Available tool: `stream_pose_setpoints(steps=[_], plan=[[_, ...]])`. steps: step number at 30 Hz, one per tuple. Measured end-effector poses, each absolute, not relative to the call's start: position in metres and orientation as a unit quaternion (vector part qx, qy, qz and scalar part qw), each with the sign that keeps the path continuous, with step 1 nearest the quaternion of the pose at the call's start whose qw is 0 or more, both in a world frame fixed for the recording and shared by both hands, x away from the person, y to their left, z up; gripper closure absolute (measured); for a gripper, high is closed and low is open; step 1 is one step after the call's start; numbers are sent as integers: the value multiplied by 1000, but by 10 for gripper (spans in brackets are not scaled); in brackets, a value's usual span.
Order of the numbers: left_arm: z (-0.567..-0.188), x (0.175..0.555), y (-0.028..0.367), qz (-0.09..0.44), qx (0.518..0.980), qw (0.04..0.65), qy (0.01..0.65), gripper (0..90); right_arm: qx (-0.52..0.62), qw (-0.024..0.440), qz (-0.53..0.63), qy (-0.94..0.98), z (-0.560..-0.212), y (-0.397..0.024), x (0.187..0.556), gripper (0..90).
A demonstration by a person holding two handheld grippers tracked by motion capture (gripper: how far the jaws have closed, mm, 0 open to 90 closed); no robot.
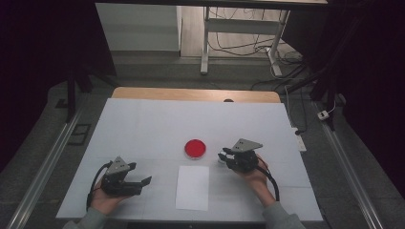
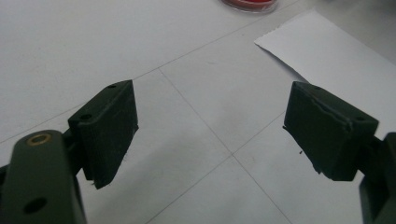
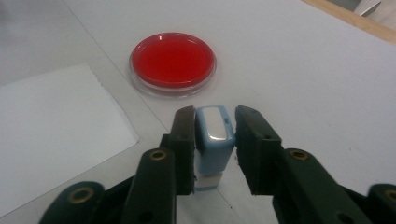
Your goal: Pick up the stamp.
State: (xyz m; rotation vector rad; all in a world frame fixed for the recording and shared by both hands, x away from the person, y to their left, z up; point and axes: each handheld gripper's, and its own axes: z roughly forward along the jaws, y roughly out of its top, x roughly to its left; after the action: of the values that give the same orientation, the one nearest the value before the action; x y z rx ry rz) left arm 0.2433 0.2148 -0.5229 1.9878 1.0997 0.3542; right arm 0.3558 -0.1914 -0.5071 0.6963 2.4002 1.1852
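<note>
A small light-blue stamp [image 3: 214, 140] with a white top stands upright on the white table sheet [image 1: 143, 129], just right of a round red ink dish [image 3: 173, 60] [image 1: 195, 149]. My right gripper [image 3: 215, 116] [image 1: 223, 158] is shut on the stamp, a black pad against each of its sides. A white paper sheet [image 1: 192, 187] [image 3: 51, 126] lies flat in front of the dish. At the front left, my left gripper [image 1: 140, 173] [image 2: 210, 126] rests low with its jaws wide apart and nothing between them; it points toward the paper [image 2: 327, 51].
The wooden table edge [image 1: 191, 94] runs along the far side of the white sheet. Beyond it are a floor with cables and a metal stand [image 1: 205, 43]. Dark frames and rails flank the table on both sides.
</note>
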Motion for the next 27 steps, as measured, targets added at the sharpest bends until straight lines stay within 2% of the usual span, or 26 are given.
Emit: stream_pose_setpoints(steps=[6, 27], plan=[[-523, 244, 215, 140, 789, 408, 438, 180, 240, 184, 423, 854, -508, -191, 356, 745], [-524, 244, 216, 141, 789, 408, 438, 183, 248, 194, 461, 830, -493, -199, 350, 751]])
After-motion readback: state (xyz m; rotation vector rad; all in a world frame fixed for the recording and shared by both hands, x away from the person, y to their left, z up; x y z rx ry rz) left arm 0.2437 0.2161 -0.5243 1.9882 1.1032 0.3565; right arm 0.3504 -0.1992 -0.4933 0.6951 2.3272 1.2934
